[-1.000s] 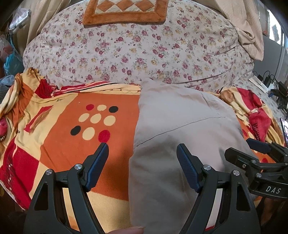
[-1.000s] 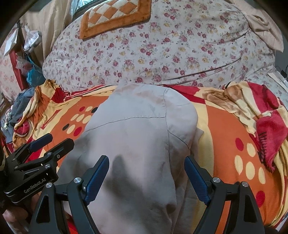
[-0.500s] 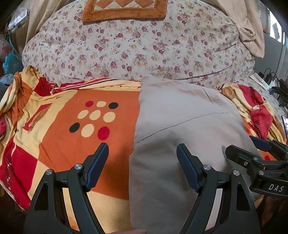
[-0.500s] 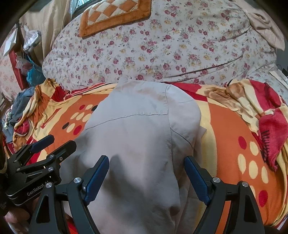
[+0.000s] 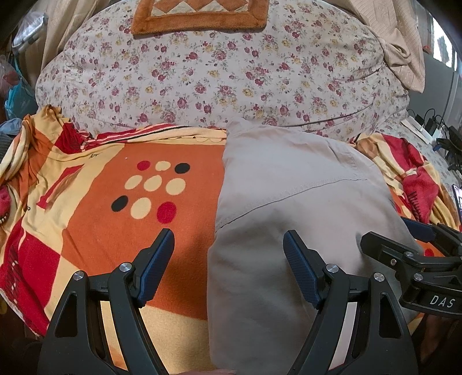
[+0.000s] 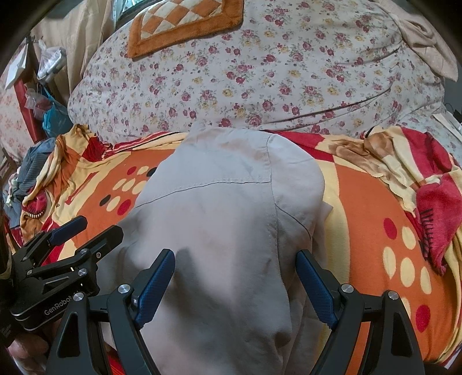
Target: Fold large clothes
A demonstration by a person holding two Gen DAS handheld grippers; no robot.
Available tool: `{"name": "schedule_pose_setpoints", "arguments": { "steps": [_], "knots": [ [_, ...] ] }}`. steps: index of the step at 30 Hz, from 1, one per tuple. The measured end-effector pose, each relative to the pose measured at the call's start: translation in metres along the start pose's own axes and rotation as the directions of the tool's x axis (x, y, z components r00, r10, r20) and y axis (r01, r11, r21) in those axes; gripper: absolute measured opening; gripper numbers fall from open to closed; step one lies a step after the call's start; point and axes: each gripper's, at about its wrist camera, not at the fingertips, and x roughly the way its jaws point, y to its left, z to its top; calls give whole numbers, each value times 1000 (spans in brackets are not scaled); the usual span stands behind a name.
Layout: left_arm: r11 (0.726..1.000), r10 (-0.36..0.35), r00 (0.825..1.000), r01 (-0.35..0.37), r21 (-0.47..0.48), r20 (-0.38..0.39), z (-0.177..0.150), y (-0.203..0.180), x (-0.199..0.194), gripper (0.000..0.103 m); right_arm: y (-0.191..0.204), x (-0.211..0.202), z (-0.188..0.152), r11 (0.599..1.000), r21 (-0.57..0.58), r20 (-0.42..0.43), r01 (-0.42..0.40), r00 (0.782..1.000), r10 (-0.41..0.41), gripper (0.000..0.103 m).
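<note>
A beige-grey garment (image 5: 291, 210) lies folded lengthwise on an orange, red and cream patterned blanket (image 5: 115, 225); it also shows in the right wrist view (image 6: 231, 219). My left gripper (image 5: 228, 253) is open and empty, straddling the garment's left edge near its near end. My right gripper (image 6: 235, 277) is open and empty, over the garment's near part. The right gripper shows at the right in the left wrist view (image 5: 415, 253). The left gripper shows at the left in the right wrist view (image 6: 66, 245).
A large floral bedding bundle (image 5: 219, 75) rises behind the garment, with an orange checked mat (image 5: 199, 14) on top. Bunched blanket folds (image 6: 427, 196) lie to the right. Bags and clothes (image 6: 37, 115) clutter the far left. Cables and chargers (image 5: 439, 129) sit far right.
Both grippers have drifted slightly forward over the garment. They stay open; the garment has not moved.
</note>
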Motion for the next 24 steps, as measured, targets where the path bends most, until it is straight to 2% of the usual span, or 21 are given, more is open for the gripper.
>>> {"name": "schedule_pose_setpoints", "arguments": {
  "steps": [24],
  "knots": [
    [1000, -9, 1000, 9, 5, 5, -3, -2, 0, 78, 3, 3, -2, 1000, -11, -9, 2, 1000, -2, 84]
  ]
}}
